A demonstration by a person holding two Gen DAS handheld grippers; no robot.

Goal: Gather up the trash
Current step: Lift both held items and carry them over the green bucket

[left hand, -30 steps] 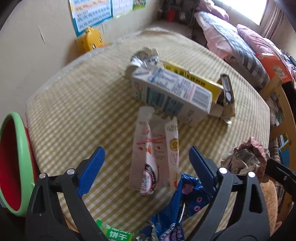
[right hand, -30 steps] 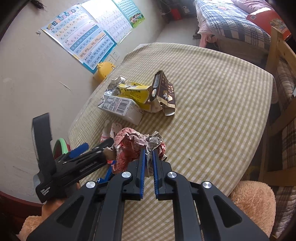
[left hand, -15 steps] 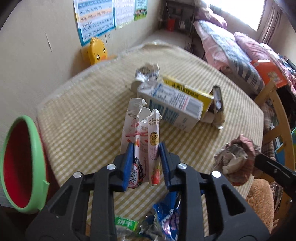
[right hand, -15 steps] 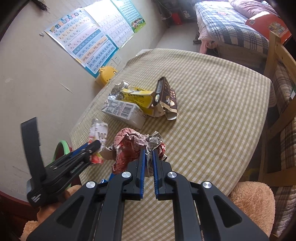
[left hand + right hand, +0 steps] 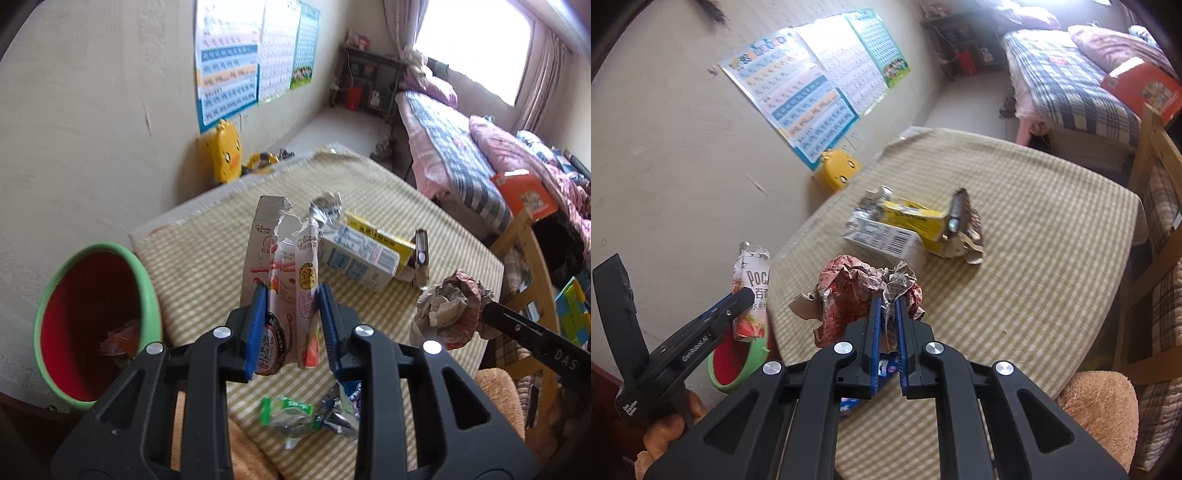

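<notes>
Left gripper (image 5: 291, 325): we see it clamped on a torn snack box (image 5: 282, 280), held upright in the air over the table (image 5: 207, 258) beside the red bin (image 5: 96, 321). Right gripper (image 5: 886, 332): pinched onto a crumpled paper wad (image 5: 857, 295), above the checked cloth. Cartons (image 5: 905, 229) lie farther back on the table.

snack box (image 5: 280, 280): thin printed card, torn top, between left fingers
paper wad (image 5: 864, 295): crumpled, matt, between right fingers
bin (image 5: 147, 295): smooth glossy plastic
tablecloth (image 5: 1052, 240): woven checked cloth
</notes>
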